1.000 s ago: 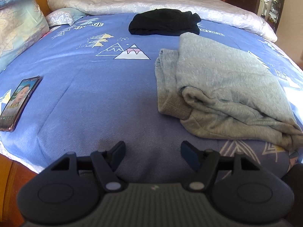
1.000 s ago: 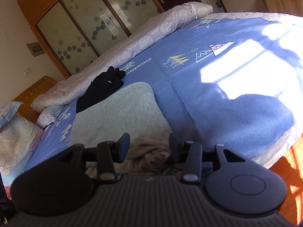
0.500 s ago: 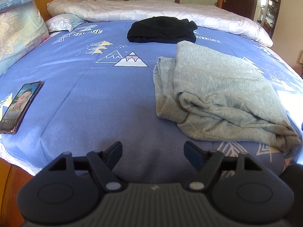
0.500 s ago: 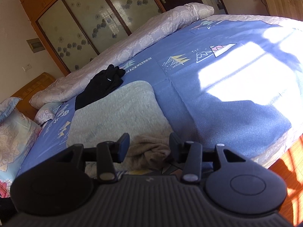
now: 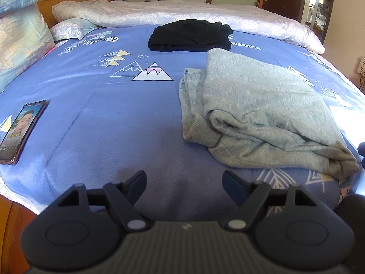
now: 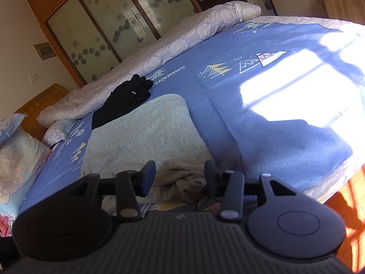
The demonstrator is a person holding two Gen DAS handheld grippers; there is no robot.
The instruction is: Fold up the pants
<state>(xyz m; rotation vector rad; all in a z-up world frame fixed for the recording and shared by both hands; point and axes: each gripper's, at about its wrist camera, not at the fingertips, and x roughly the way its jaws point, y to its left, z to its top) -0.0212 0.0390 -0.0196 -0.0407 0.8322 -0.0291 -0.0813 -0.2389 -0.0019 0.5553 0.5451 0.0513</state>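
Light grey pants lie folded on the blue bedspread, their ribbed cuffs and bunched end toward the near bed edge. My left gripper hovers over bare bedspread just left of them, its jaws wide open and empty. In the right wrist view the same pants stretch away from me. My right gripper sits open right over their crumpled near end, which shows between the fingers; the pads do not press it.
Folded black clothing lies behind the grey pants. A phone with a lit screen rests near the left bed edge. Pillows are at the far left, a rolled white quilt along the back. Wooden floor lies beyond the right edge.
My left gripper's jaws have spread wider. Both hands have stayed where they were, and the pants have not moved.
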